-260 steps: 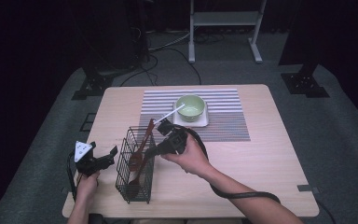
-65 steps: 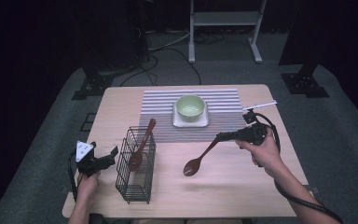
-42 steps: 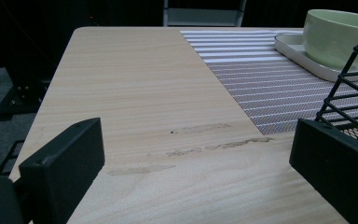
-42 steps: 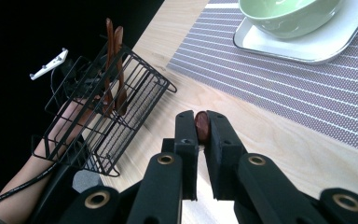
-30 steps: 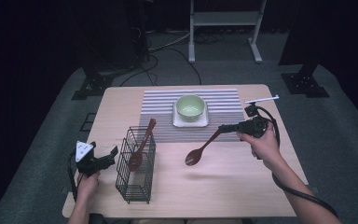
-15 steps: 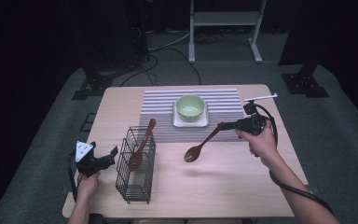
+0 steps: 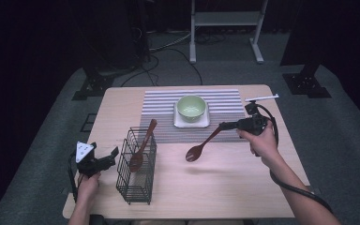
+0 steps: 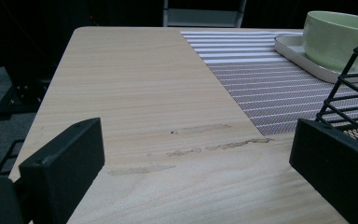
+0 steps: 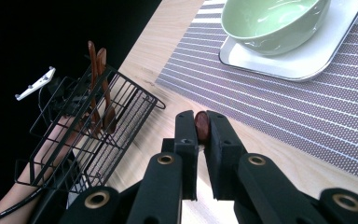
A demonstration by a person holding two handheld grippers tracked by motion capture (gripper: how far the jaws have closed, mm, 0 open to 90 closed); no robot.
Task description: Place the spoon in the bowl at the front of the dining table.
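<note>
Above the bare wood on the table's right half, the right gripper (image 7: 229,125) clamps the handle end of a brown wooden spoon (image 7: 200,147), jaws closed on it; the spoon's bowl hangs low toward the table (image 7: 225,187), clear of the striped placemat (image 7: 159,101). At the left edge, the left gripper (image 7: 108,156) sits just beside a black wire basket (image 7: 136,187), jaws spread wide and empty. A second wooden spoon (image 7: 140,146) leans inside the basket. A green bowl (image 7: 191,107) rests on a white tray (image 7: 191,123) on the placemat.
</note>
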